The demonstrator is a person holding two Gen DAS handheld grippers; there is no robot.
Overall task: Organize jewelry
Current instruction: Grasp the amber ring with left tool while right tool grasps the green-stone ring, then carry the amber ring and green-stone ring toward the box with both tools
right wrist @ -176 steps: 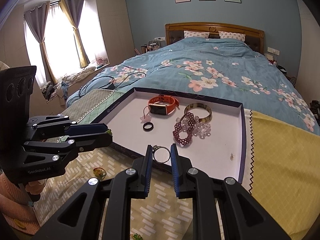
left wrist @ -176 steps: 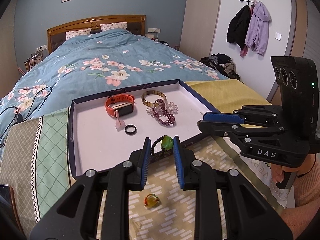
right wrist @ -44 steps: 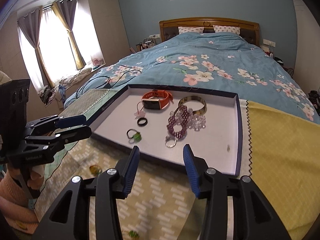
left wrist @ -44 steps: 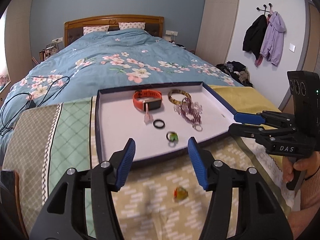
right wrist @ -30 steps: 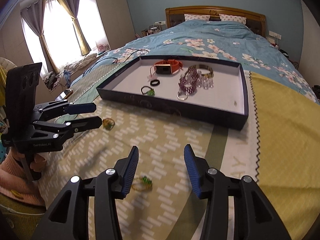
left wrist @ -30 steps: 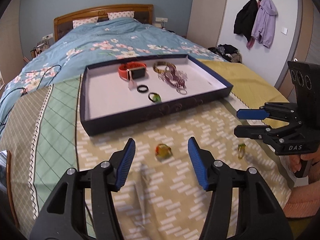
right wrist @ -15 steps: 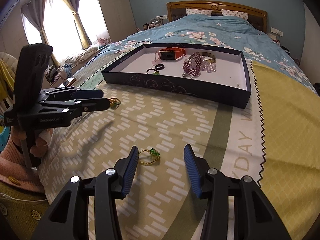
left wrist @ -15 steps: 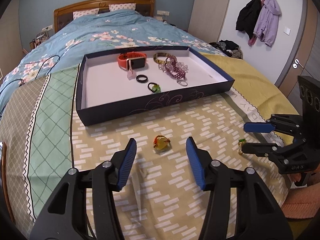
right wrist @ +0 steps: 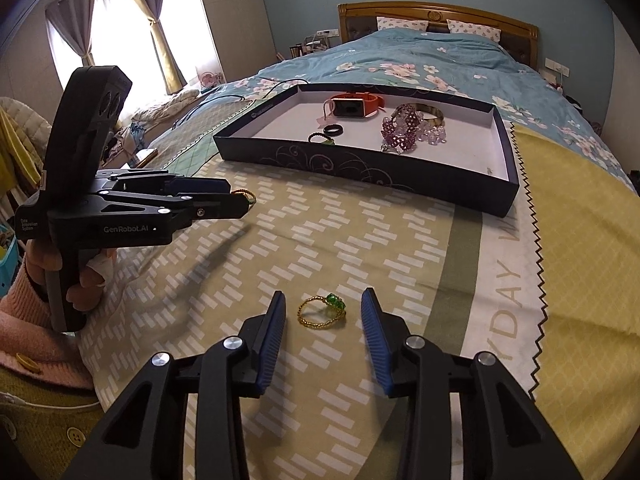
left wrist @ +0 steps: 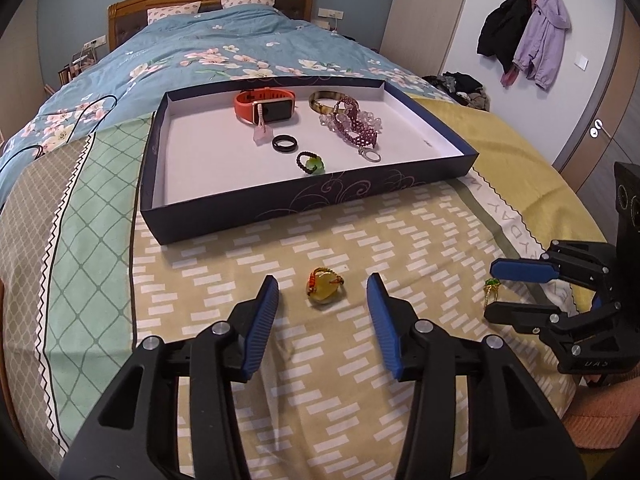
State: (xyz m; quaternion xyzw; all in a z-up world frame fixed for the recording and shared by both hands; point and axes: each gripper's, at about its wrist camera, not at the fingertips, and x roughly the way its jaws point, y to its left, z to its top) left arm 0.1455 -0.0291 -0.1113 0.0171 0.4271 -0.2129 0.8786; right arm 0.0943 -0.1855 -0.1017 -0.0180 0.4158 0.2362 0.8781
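Closing left hand-held gripper (left wrist: 323,294) around amber ring (left wrist: 324,290), untouched

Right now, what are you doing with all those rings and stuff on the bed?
A person holds a gripper in each hand and is sorting jewelry into the dark blue shallow box on the bedspread. The left gripper is closing around an amber stone ring with orange wire, and the right gripper is closing around a gold beaded ring with a green stone. Neither ring is pinched yet; both lie on the cloth. An orange watch, bracelets and other rings are already in the box.
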